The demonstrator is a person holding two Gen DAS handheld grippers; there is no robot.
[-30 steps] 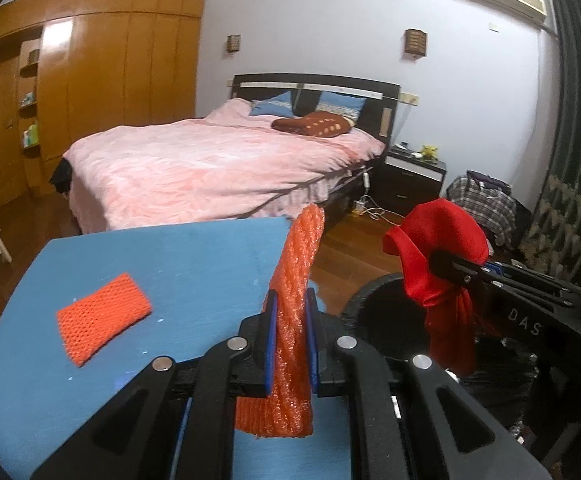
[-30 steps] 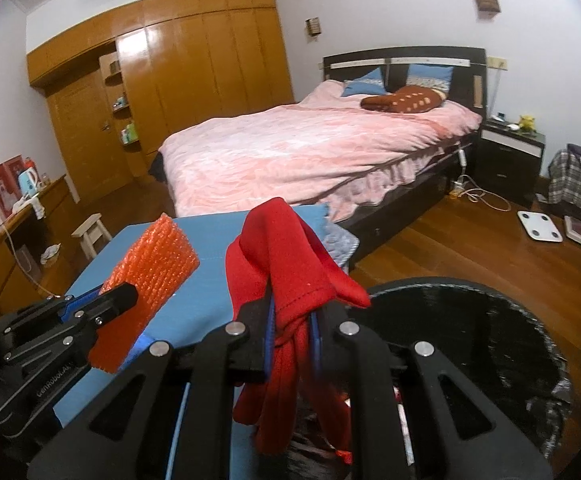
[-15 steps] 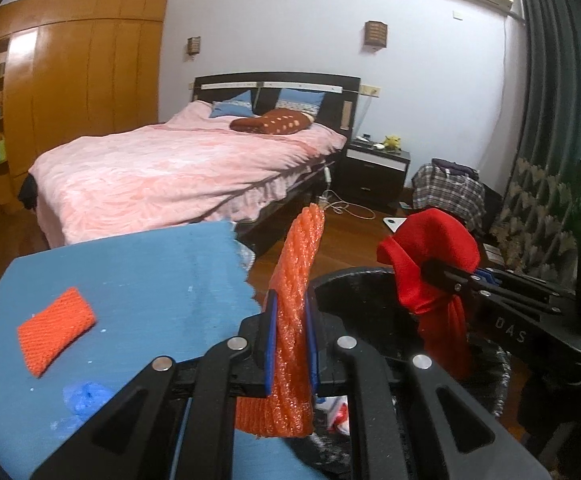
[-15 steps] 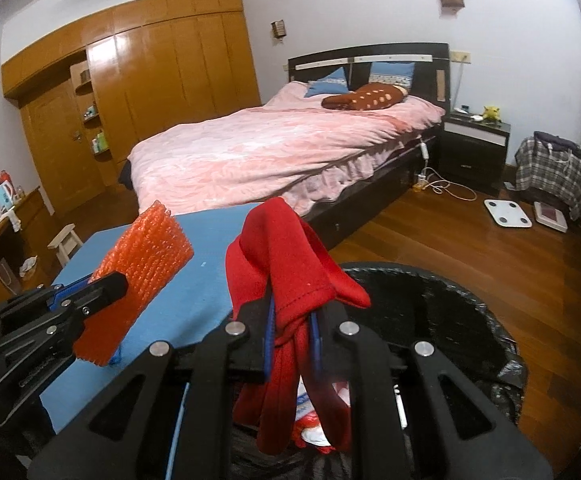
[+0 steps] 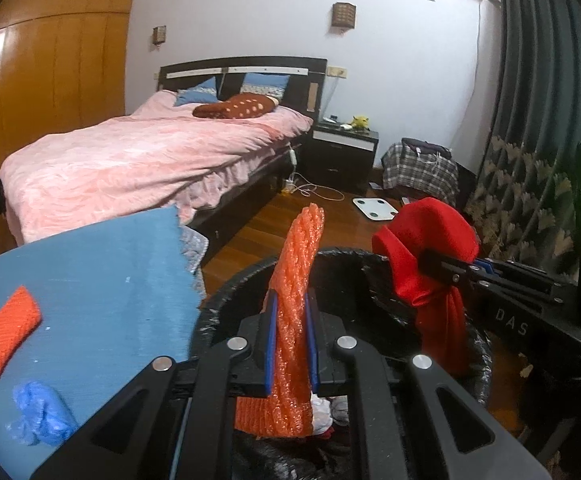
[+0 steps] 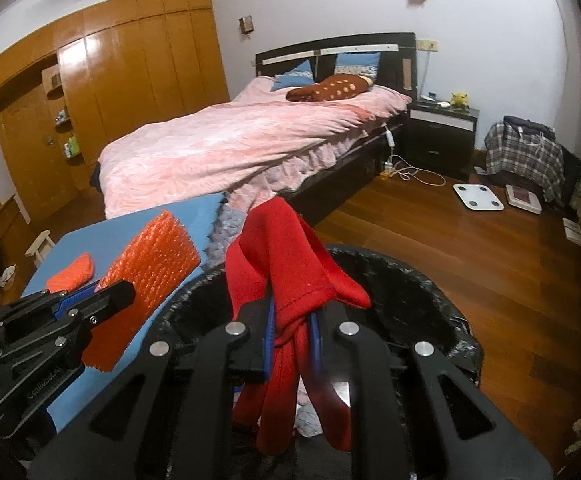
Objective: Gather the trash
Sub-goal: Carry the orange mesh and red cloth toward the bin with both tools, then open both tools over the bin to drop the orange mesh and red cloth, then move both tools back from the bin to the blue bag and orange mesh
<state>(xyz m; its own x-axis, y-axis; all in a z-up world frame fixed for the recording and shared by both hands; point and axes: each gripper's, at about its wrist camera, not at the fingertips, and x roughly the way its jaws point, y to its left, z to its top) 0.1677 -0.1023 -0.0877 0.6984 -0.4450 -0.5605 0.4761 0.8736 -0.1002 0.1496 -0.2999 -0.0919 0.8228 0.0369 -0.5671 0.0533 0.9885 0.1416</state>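
Bedroom bin (image 5: 374,264): both grippers (left (image 5: 290,344), right (image 6: 292,344)) clamping red scraps.

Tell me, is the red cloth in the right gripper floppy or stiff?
Probably floppy: the red cloth folds over the right gripper and its ends hang limp toward the black-lined trash bin. It likely is light and should drop without rolling.

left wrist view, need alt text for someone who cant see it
The left gripper pinches an orange bubble-wrap strip over a black-lined trash bin. Beside it, the right gripper holds a red cloth; a blue table sits left.
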